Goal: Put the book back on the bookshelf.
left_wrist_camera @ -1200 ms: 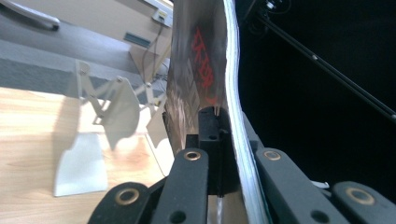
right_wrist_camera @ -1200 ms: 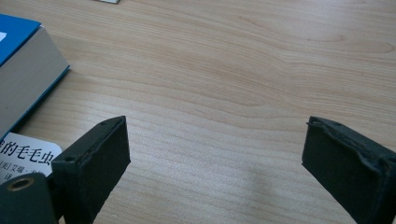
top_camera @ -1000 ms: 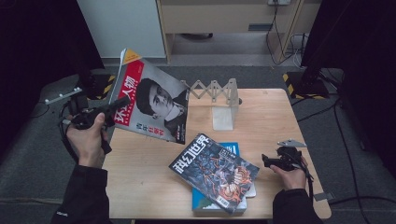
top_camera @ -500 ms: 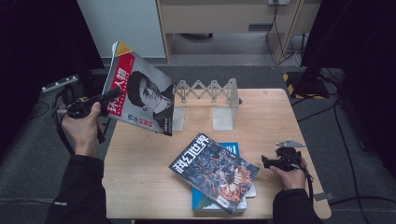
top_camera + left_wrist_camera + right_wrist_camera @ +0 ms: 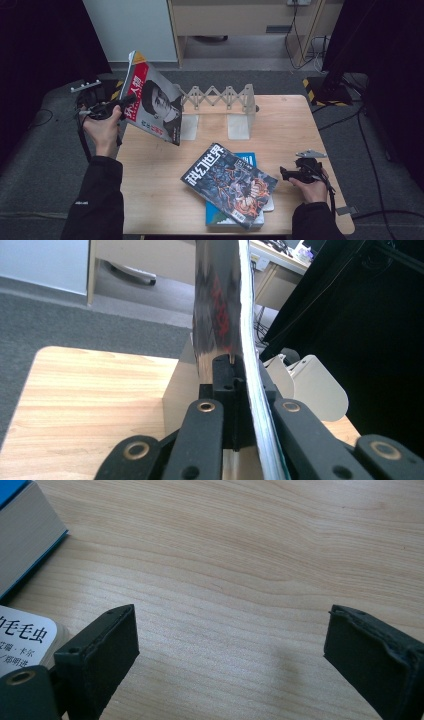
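left gripper [image 5: 117, 104]: clamped on glossy red-covered portrait magazine [image 5: 152, 104], upright | white accordion book rack [image 5: 220, 97] just right of it | right gripper [image 5: 292, 173]: spread, idle

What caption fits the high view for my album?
Left hand-held gripper lifts a red-covered portrait magazine beside the white folding book rack.

Both sleeves are black; the left sleeve [image 5: 95, 200] carries a small white mark near the cuff. Each gripper is black. The left gripper [image 5: 112, 106] has a grey plate [image 5: 86, 86] on top and a dark cable looping beside the hand. Its 2 link arms show brass-ringed pivot holes. The right gripper [image 5: 295, 173] bears a grey 3-cornered plate [image 5: 311, 154]; its 2 jaws end in square, matte black pads [image 5: 112, 640]
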